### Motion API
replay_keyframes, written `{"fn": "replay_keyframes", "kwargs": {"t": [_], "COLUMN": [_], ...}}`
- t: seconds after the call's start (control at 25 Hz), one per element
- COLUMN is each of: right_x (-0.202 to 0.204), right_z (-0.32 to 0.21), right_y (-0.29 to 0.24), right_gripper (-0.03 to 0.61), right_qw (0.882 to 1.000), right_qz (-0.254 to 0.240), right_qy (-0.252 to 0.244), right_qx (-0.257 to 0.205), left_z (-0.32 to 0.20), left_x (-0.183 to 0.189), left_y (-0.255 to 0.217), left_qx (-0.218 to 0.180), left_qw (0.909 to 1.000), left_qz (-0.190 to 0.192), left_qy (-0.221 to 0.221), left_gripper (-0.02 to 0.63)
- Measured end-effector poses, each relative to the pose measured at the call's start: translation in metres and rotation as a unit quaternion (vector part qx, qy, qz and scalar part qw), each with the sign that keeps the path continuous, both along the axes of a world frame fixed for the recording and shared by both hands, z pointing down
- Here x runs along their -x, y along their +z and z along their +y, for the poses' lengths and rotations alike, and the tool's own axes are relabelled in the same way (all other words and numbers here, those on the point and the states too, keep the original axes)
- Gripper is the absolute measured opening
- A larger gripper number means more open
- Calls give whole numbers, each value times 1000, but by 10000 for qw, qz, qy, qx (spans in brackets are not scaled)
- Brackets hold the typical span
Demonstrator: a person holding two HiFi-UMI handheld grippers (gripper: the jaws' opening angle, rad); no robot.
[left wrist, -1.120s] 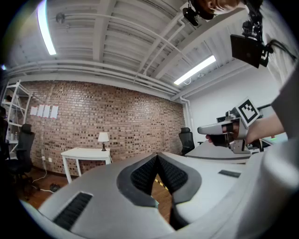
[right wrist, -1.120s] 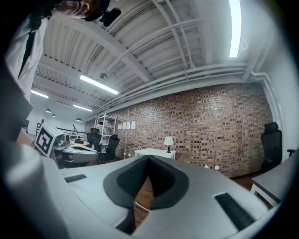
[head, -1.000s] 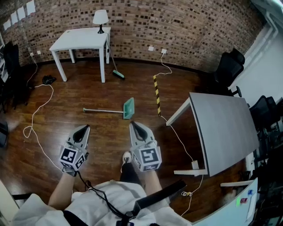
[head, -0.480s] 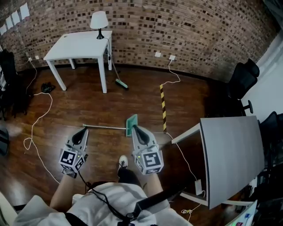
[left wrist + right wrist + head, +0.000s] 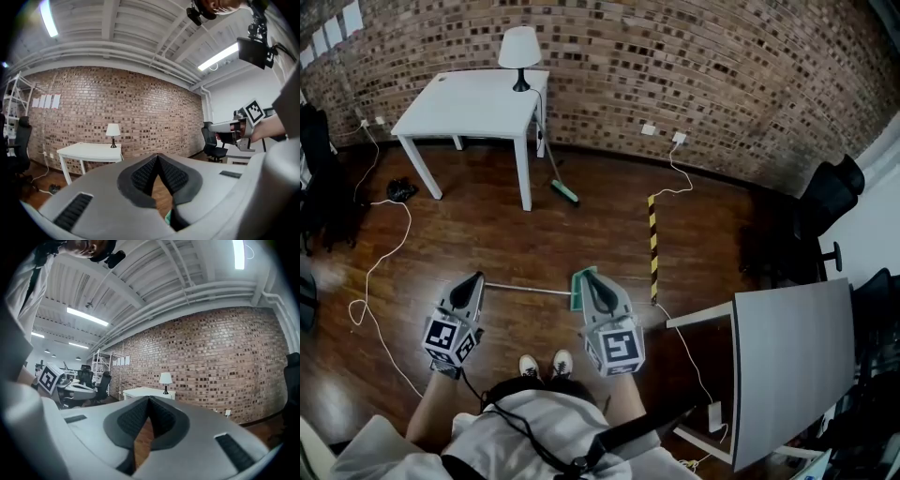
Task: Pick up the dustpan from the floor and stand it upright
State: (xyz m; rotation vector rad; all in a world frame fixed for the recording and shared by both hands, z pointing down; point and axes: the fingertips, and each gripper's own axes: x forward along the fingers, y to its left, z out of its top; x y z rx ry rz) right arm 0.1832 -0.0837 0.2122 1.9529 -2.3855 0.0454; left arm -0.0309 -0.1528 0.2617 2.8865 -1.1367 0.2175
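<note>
head view: flat green dustpan (image 5: 577,289) on glossy wooden floor (image 5: 516,234)

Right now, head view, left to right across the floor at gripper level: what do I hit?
White cable → left gripper → dustpan → right gripper → yellow-black striped tape → grey table.
</note>
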Motion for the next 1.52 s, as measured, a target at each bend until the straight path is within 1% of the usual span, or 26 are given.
{"fn": "replay_keyframes", "kwargs": {"t": [0.12, 0.2, 0.36, 0.4, 0.56, 0.64, 0.72, 0.76, 0.84, 0.96, 1.04, 1.08, 1.16, 1.2, 1.24, 1.36, 1.4, 1.52], "right_x": [-2, 1, 7, 10, 34, 44, 47, 48, 50, 54, 56, 57, 60, 61, 63, 66, 66, 66], "right_z": [-26, -41, -61, -67, -93, -104, -116, -123, -142, -174, -196, -208, -229, -235, -239, -248, -250, -250], "right_y": [6, 13, 30, 35, 57, 71, 88, 97, 113, 146, 177, 195, 238, 263, 289, 360, 384, 467], "right_gripper": [-9, -9, -5, 17, 18, 24, 107, 132, 135, 138, 180, 186, 186, 189, 201, 232, 232, 252], "right_qw": [10000, 9999, 9990, 9985, 9957, 9950, 9943, 9940, 9930, 9913, 9896, 9886, 9854, 9829, 9801, 9718, 9688, 9555], "right_qz": [22, 100, 171, 211, 516, 482, 403, 394, 415, 450, 452, 455, 484, 507, 534, 645, 731, 1101], "right_qy": [85, 68, -5, -38, -257, -262, -269, -285, -370, -554, -714, -804, -1004, -1117, -1236, -1568, -1660, -1937], "right_qx": [-11, 41, 404, 504, 729, 832, 945, 983, 1042, 1107, 1165, 1192, 1289, 1370, 1460, 1636, 1690, 1933], "left_z": [-23, -35, -48, -51, -73, -83, -93, -99, -115, -142, -158, -167, -180, -183, -185, -192, -194, -198], "left_x": [4, 8, 14, 15, 27, 38, 47, 49, 55, 66, 70, 70, 67, 66, 65, 63, 65, 76], "left_y": [7, 20, 47, 51, 69, 85, 102, 110, 124, 150, 178, 196, 239, 262, 285, 356, 381, 467], "left_qx": [146, 304, 769, 844, 970, 1136, 1300, 1343, 1356, 1197, 1245, 1316, 1458, 1505, 1515, 1522, 1625, 2046], "left_qw": [9999, 9995, 9969, 9964, 9953, 9935, 9914, 9908, 9902, 9899, 9872, 9855, 9826, 9818, 9816, 9816, 9802, 9718], "left_qz": [64, 10, -127, -106, 15, 6, -14, -23, -53, -172, -234, -235, -265, -320, -414, -699, -705, -679], "left_qy": [7, 3, -68, -65, 4, -51, -142, -187, -319, -735, -967, -1043, -1117, -1117, -1090, -912, -888, -958], "left_gripper": [6, 6, 6, 6, 18, 26, 34, 43, 66, 67, 116, 135, 141, 141, 162, 172, 198, 216]}}
